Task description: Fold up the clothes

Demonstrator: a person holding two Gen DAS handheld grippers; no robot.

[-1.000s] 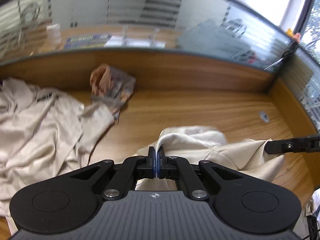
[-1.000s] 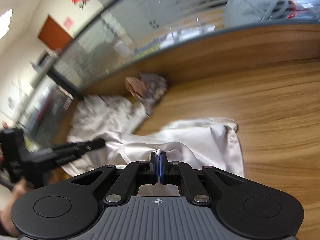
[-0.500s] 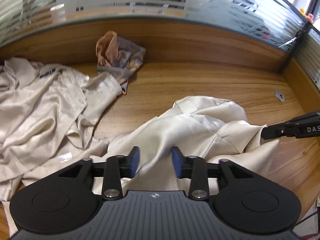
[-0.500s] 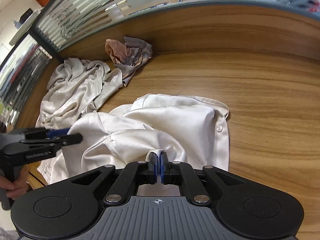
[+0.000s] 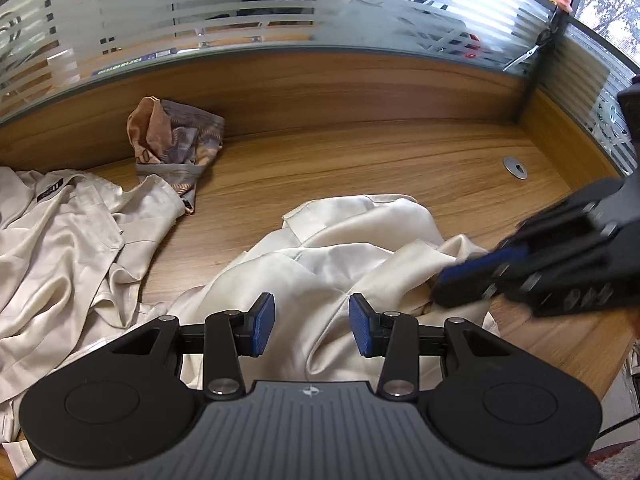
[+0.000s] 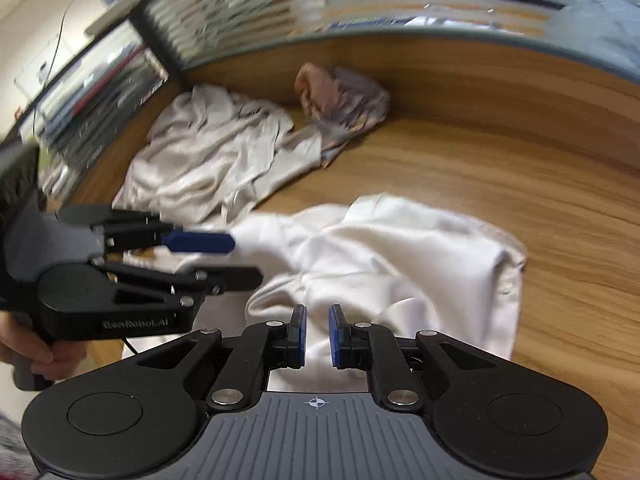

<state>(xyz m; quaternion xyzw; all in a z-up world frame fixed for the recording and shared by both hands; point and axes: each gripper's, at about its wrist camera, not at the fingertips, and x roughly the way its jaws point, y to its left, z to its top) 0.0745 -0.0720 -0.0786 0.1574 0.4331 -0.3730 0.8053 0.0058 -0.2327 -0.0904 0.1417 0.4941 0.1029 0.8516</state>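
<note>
1. Wood-grain counter (image 5: 360,160) with a raised wooden back and frosted striped glass behind it is where I am working; my two jaws hang over its near edge.
2. My left gripper (image 5: 311,330) has its jaws spread wide with nothing between the blue pads; the cloth lies just below and ahead of them. In the right wrist view it shows from the side (image 6: 224,258), and a hand (image 6: 28,354) grips its handle.
3. My right gripper (image 6: 317,336) has its jaws parted by a narrower gap, also empty of cloth. In the left wrist view it (image 5: 476,276) is blurred and sits at the right flank of the cloth; whether it touches, I cannot tell.
4. Right under both jaws lies the cream satin button-up shirt (image 5: 352,256), crumpled in loose humps on the counter, not folded flat. Its far-right edge (image 6: 512,264) shows a straight hem with a small button.
5. I judge this fabric light, limp and slippery: it will sag from any pinch and slide on itself, so a firm bite on a seam, hem or the buttoned edge should hold better than a bite on a smooth bulge.
6. Farther left sprawls a second cream satin garment with a dark neck label (image 5: 60,236), also rumpled.
7. Beyond it, against the back board, sits a bunched brown-and-grey patterned cloth (image 5: 176,140).
8. A small round metal grommet (image 5: 515,168) is set in the counter, far right.
</note>
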